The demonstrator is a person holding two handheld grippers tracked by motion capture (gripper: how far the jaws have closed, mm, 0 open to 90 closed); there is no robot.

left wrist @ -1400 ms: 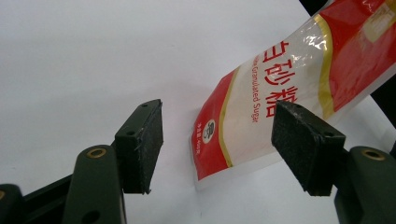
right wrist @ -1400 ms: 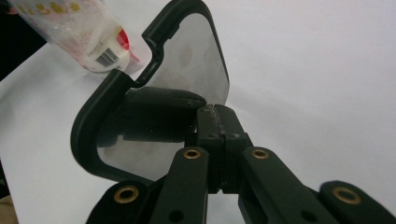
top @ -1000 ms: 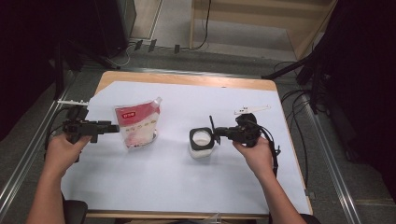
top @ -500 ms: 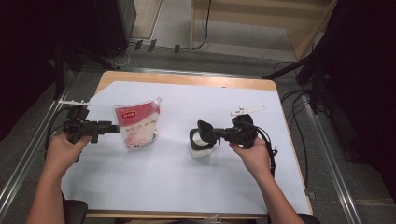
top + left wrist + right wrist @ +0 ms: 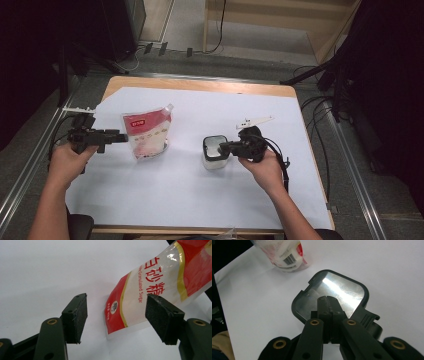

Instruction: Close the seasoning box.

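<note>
Right gripper (image 5: 327,298), jaws pressed together with nothing between, now sits over near rim of lidded canister (image 5: 215,152); a second ago it hung back beside it, so tips have crept onto clear lid (image 5: 342,293). Looks like push or pry on lid next. Left gripper (image 5: 116,315) unmoved, jaws apart, sugar pouch (image 5: 155,287) just ahead, standing at table centre-left, unheld.

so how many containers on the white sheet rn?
2. The sugar pouch stands left of centre, just ahead of the left gripper. The lidded box sits right of centre, with the right gripper at its lid. Nothing else seems hidden.
</note>
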